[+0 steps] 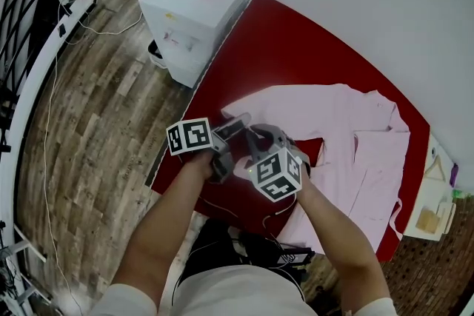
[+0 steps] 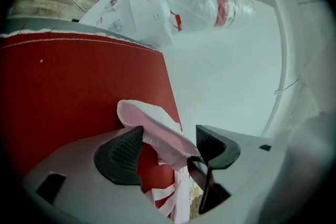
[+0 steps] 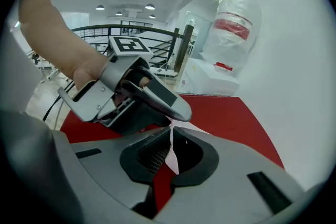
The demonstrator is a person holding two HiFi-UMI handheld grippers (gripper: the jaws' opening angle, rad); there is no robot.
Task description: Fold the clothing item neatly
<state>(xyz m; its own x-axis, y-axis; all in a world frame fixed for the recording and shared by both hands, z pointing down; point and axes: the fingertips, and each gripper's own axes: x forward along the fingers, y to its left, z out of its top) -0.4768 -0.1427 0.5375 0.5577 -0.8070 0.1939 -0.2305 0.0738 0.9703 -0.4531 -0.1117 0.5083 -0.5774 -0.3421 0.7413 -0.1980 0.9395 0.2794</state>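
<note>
Your right gripper (image 3: 170, 145) has its jaws pressed together on a thin edge of the pink shirt (image 1: 355, 137). Just beside it, your left gripper (image 2: 168, 141) stands wide open, with a fold of the shirt draped between the pads, apparently loose. The rest lies spread on the red table (image 1: 289, 48), and a water dispenser (image 1: 194, 18) stands beyond.

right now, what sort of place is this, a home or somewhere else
Probably an office or lab hall, not a home: a water dispenser by the red table, a black railing and rows of ceiling lights.
</note>
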